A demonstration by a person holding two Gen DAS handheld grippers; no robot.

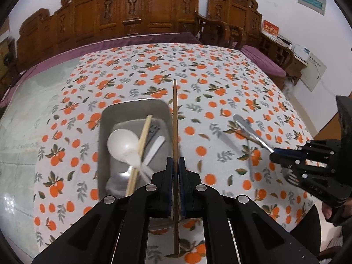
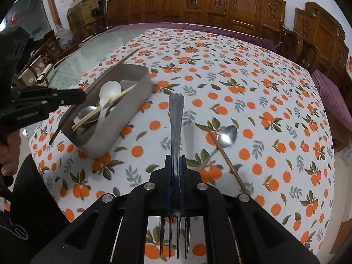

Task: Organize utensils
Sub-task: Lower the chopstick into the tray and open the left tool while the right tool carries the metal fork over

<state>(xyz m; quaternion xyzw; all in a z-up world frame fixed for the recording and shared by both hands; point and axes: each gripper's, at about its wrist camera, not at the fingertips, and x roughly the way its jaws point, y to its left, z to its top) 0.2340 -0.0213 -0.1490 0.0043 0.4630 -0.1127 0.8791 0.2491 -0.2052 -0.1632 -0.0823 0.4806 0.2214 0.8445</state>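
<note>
A table under an orange-print cloth (image 1: 220, 83) fills the left wrist view, with carved wooden chairs behind. The left gripper (image 1: 176, 167) has its fingers clamped on one dark chopstick (image 1: 175, 114), held near the middle and hanging over the right rim of the grey tray (image 1: 134, 105). The stick looks light, stiff and smooth, so a mid-length grip should balance it, though it could pivot between the pads. In the tray lie one white spoon (image 1: 122, 142), one metal spoon (image 1: 117, 182) and a pair of pale chopsticks (image 1: 142, 147). To the right, the right gripper (image 1: 276, 151) carries a fork whose handle (image 1: 248, 127) shows blurred

In the right wrist view the same cloth (image 2: 264, 88) spreads out, the tray (image 2: 140, 92) at the left. The right gripper (image 2: 176, 167) is shut on one metal fork (image 2: 176, 118), gripped at the neck, tines toward the camera; it looks heavier, rigid and slippery, and the neck seems a sound hold. On the cloth remain one steel spoon (image 2: 226, 136) and one dark chopstick (image 2: 228, 165), crossing each other. The left gripper (image 2: 81, 98) reaches in beside the tray
</note>
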